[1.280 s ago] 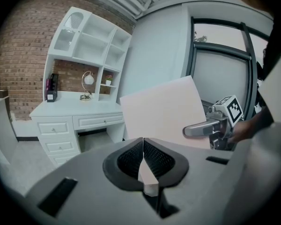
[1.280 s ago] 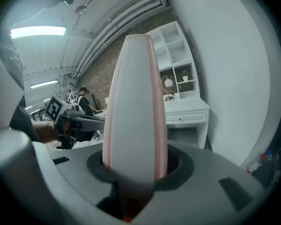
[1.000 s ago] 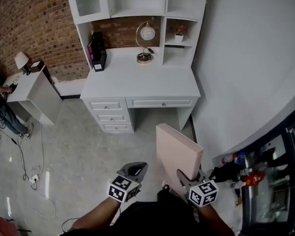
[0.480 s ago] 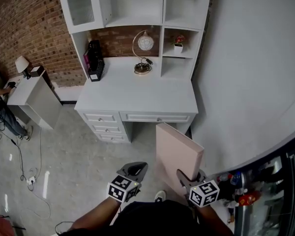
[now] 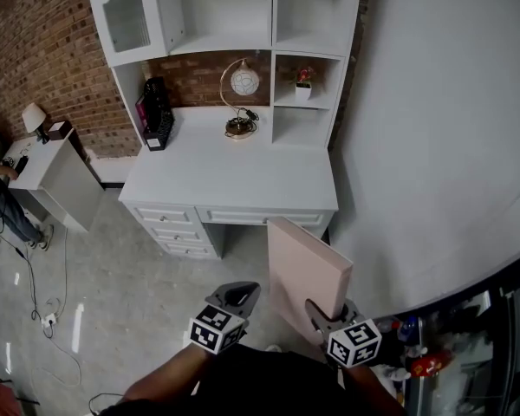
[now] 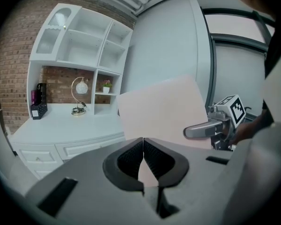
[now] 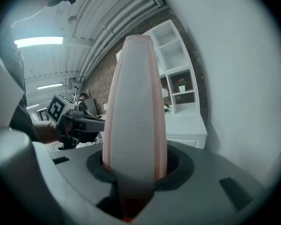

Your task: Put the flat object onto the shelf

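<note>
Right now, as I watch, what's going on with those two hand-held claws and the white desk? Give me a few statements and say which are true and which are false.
1. The right gripper is clamped on the pink flat board. True.
2. The left gripper grips the board too. False: its jaws are shut together on nothing, off to the board's side.
3. The board lies on the shelf unit. False: it is held upright in the air, short of the white desk.
4. A small potted plant stands in a cubby of the shelf unit. True.
5. The desk top is bare. False: a round lamp and a black organizer stand on it.
</note>
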Tool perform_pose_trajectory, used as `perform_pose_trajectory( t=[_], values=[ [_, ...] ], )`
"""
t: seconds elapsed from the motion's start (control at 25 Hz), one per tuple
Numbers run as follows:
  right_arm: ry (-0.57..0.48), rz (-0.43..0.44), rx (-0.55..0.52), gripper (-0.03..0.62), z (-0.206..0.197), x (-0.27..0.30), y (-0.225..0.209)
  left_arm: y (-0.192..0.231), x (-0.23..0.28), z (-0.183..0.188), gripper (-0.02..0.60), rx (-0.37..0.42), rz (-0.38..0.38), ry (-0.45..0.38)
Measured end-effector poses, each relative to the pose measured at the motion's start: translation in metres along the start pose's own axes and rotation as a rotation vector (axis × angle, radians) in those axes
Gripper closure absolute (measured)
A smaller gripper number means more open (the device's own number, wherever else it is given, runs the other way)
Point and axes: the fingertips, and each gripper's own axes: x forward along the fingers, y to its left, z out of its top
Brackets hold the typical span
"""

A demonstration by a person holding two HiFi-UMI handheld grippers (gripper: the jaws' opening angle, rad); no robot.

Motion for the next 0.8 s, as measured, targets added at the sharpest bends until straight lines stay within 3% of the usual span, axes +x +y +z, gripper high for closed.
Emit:
perform_pose_trajectory(
  t=[0.32,0.8],
  values=[
    [-0.001,-0.020,0.030,0.425,0.000,-0.002,-0.033,-0.010,0.027,0.006,0.575,0.016,-0.017,0.022],
    [0.028,-0.018,0.030,0.424,0.003,0.028,-0.060,0.018,0.065,0.010,0.575,0.001,-0.028,0.040]
  ],
)
